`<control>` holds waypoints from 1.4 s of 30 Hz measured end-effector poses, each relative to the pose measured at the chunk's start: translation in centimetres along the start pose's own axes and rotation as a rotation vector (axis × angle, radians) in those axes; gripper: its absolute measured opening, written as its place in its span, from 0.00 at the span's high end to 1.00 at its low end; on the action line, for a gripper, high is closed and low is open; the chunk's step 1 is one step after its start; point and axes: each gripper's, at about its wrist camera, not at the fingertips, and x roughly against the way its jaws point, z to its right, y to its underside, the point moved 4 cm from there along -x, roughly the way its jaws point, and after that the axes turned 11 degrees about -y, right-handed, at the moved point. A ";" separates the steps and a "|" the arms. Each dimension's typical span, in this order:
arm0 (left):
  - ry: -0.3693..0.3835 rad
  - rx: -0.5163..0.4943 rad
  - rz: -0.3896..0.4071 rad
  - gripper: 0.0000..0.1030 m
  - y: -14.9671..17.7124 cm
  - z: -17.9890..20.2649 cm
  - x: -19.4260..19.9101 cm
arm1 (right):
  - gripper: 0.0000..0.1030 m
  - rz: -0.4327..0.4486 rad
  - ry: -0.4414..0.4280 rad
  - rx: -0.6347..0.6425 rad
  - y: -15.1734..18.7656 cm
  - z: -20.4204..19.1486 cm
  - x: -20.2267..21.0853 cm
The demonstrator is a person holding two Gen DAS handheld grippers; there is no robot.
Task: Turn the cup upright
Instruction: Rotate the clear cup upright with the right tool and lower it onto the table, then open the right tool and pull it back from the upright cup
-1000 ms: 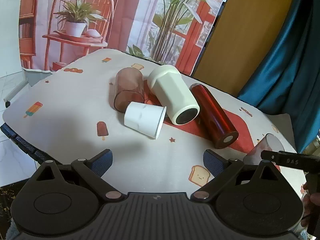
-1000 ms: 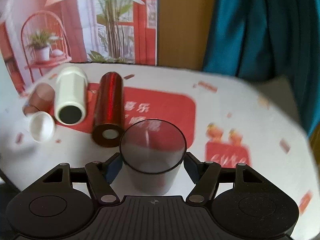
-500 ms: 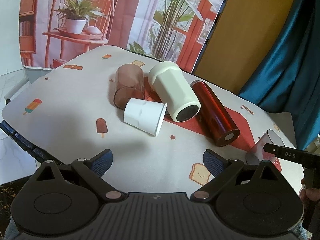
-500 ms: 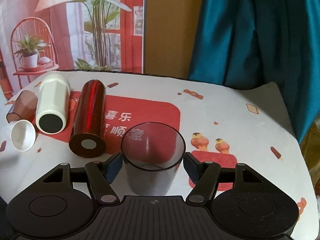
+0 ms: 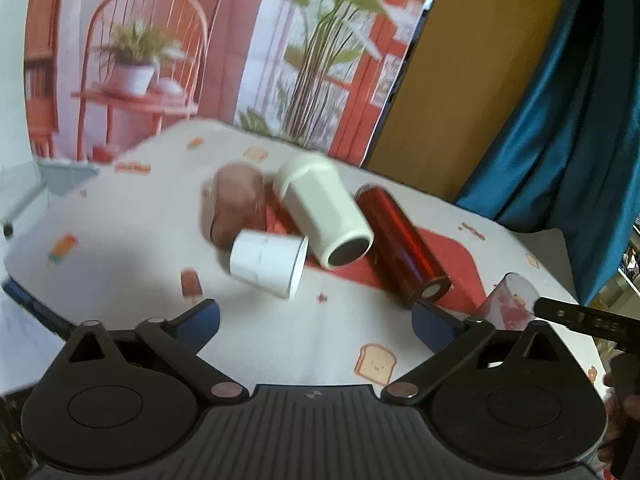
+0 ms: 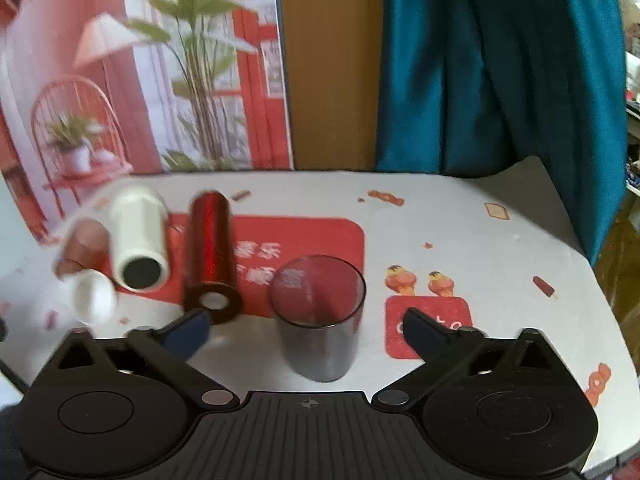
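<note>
Smoky translucent tumbler [image 6: 320, 316], upright on the table [image 6: 500, 264], mouth up, at the near edge of the red mat [image 6: 320, 240], between the spread fingers of the right gripper [image 6: 306, 328] and touching neither blue pad. Right jaws wide apart, holding nothing. Same tumbler [image 5: 510, 300] at the far right of the left wrist view, partly behind the right gripper's black body [image 5: 588, 320]. Just left of it, a glossy red cylinder [image 6: 210, 256] on its side on the mat, then a cream bottle [image 6: 138, 240] on its side beside that, dark open end toward the camera. Farther left, a brown translucent cup [image 6: 82, 248] on its side and a small white cup [image 6: 94, 298] on its side, close against each other. Left gripper [image 5: 316, 318] above the near table edge, jaws open and empty, white cup [image 5: 268, 264] ahead of the fingers. Printed tablecloth with popsicle and toast motifs; teal curtain [image 6: 500, 64] and printed plant backdrop [image 6: 140, 64] behind.
</note>
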 end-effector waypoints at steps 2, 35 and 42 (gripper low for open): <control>-0.025 -0.042 0.007 0.00 -0.6 0.5 1.1 | 0.00 0.011 -0.016 0.002 -0.3 -0.6 1.7; -0.122 -0.172 0.122 0.00 1.2 2.3 14.4 | 0.00 0.040 -0.017 0.059 3.8 -8.3 17.2; -0.120 -0.189 0.121 0.00 1.2 2.7 14.4 | 0.00 0.042 -0.015 0.057 3.8 -8.4 17.2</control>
